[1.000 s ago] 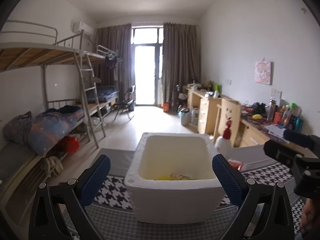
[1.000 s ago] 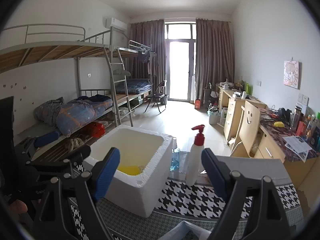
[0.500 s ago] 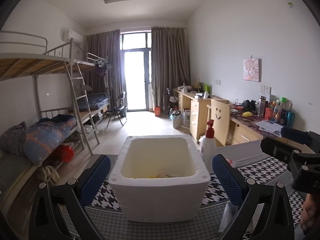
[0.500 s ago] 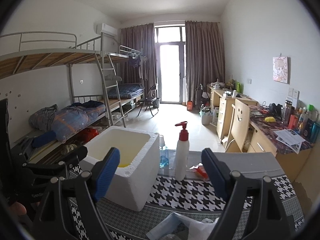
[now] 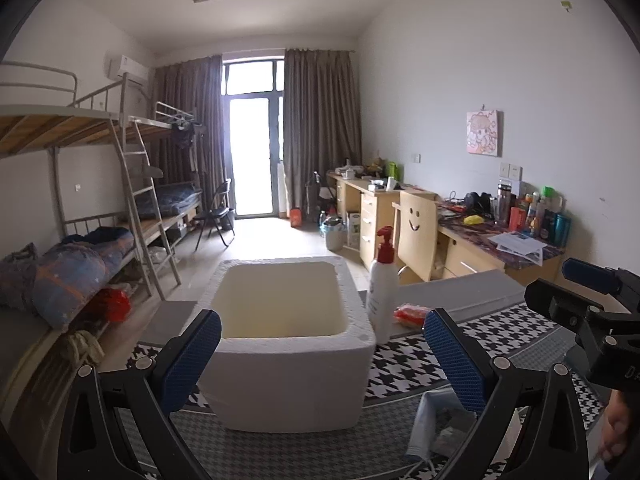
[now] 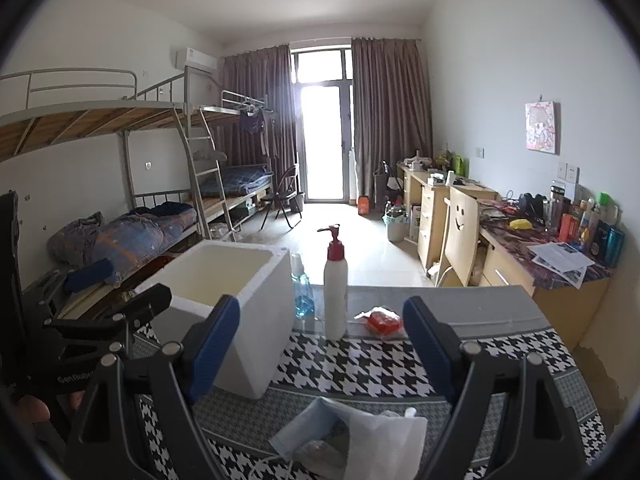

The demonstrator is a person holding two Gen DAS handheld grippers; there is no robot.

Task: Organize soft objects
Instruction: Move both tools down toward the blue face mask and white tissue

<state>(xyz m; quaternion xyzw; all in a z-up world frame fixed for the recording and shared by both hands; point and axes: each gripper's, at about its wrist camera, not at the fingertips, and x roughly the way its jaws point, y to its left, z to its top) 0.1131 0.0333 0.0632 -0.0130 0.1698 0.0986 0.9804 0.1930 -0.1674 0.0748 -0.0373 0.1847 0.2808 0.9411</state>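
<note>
I have both grippers parked above the near edge of the bench (image 6: 500, 316), jaws wide and empty on each — the left gripper (image 5: 322, 354) and the right gripper (image 6: 320, 344) alike hold nothing. I read that spread as readiness: soft things crumple, so a wide opening lets me come down around a bundle rather than poke at it.

The foam box (image 5: 288, 344) sits straight ahead of the left jaws, its open top facing up, which makes it the obvious place to drop things; from the right jaws it lies ahead and to the left. From this height I cannot see its floor, so I cannot say what lies in it.

Just below and between the right jaws lies the soft pile (image 6: 352, 440) — a blue face mask with its ear loop trailing, and a crinkled clear bag over it. In the left view the same pile shows low, under the right finger. That is my likely next pick, and the right gripper is better placed for it.

Ahead of the right jaws stand a pump bottle (image 6: 335, 288) and a blue bottle (image 6: 302, 292) just beside the box, with a red packet (image 6: 382, 320) lying near them. The bottles are rigid, so I judge they stay put.
</note>
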